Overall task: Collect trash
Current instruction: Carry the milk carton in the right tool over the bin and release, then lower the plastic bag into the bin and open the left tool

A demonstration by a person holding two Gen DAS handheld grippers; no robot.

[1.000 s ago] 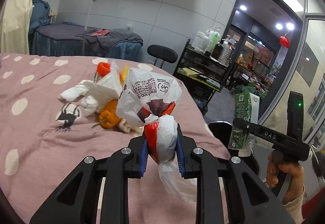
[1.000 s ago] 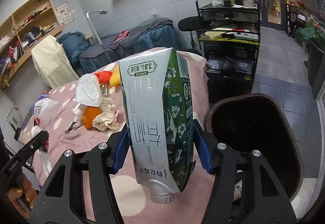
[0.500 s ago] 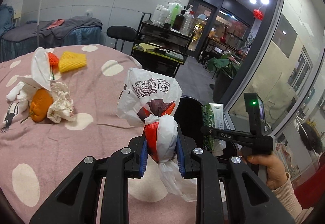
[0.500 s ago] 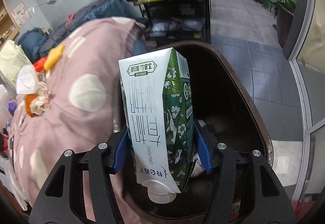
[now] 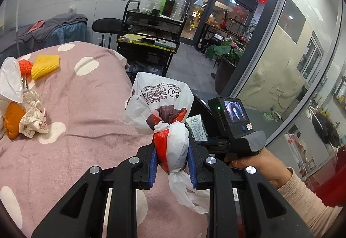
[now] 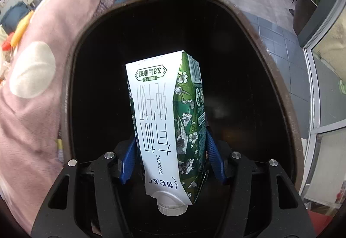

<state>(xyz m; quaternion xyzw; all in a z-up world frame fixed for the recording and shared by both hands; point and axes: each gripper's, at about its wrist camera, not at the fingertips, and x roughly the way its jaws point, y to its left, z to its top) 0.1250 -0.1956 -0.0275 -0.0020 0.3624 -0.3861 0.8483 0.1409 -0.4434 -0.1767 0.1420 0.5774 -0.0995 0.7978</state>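
Right claw (image 6: pixel 170 164) pinches milk carton (image 6: pixel 167 121) over dark bin (image 6: pixel 270 69); left claw (image 5: pixel 172 161) pinches knotted plastic bag (image 5: pixel 164 112) beside bed (image 5: pixel 86 108).

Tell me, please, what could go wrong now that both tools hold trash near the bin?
1. The milk carton is gripped by the right tool near its cap end, over the dark bin. It points toward the middle, so a miss seems unlikely, but a release at this tilt could knock it against the rim.
2. The tied plastic bag in the left tool is above the pink cloth, not the bin; its loose tail could snag.
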